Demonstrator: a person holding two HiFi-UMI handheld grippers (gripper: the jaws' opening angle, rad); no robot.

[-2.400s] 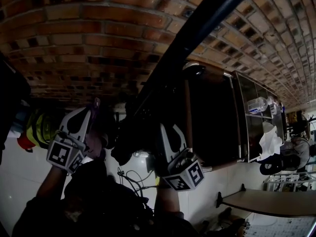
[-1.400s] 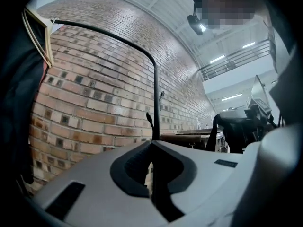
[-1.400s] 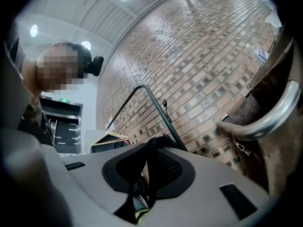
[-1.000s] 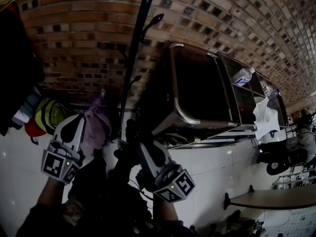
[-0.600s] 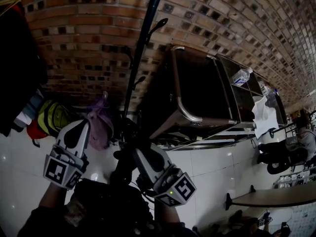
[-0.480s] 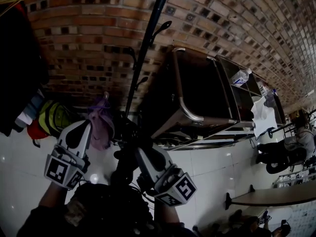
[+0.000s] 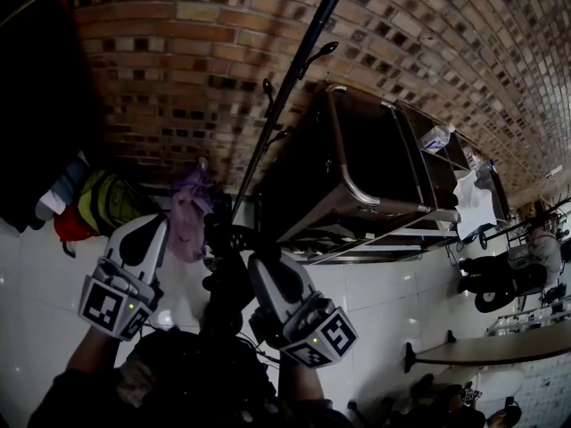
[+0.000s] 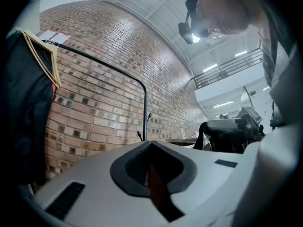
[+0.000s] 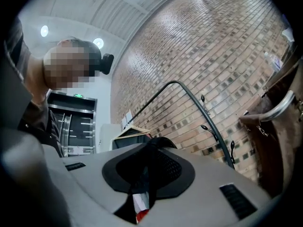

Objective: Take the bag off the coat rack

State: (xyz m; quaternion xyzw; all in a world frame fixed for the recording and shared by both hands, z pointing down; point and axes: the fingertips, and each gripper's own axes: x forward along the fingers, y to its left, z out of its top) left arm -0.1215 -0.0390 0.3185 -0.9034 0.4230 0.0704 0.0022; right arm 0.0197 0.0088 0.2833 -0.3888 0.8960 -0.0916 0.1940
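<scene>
- Well, the right gripper (image 7: 260, 266) is clamped on a black strap (image 9: 156, 162) of the bag (image 7: 227, 279). A red-and-white tag (image 9: 140, 203) shows low in the slit between its jaws.
- The bag is a dark lump hanging between the two grippers. It sits low, in front of the bottom end of the coat rack (image 7: 290, 87) pole and well apart from the upper hooks (image 7: 323, 50). Whether it touches the pole I cannot tell in this gloom.
- The left gripper (image 7: 147, 228) has its jaws drawn together, with a thin brown strip (image 8: 155, 186) in the slit. What that strip is, I cannot make out.
- Just past the left gripper's tip a purple cloth (image 7: 189, 214) hangs against the brick wall (image 7: 161, 52). A yellow-green bundle (image 7: 100, 199) and something red (image 7: 64, 228) lie further left.
- Far left, a dark garment (image 8: 23, 103) hangs on a wooden hanger (image 8: 45, 56) from a black rail (image 8: 109, 70).
- Right of the pole, a brown cabinet (image 7: 357, 159) with a chrome rail (image 7: 352, 172) crowds close beside the rack.
- Beyond the cabinet are a water bottle (image 7: 437, 137) and a white cloth (image 7: 473, 205).
- White tiles (image 7: 393, 301) cover the floor.
</scene>
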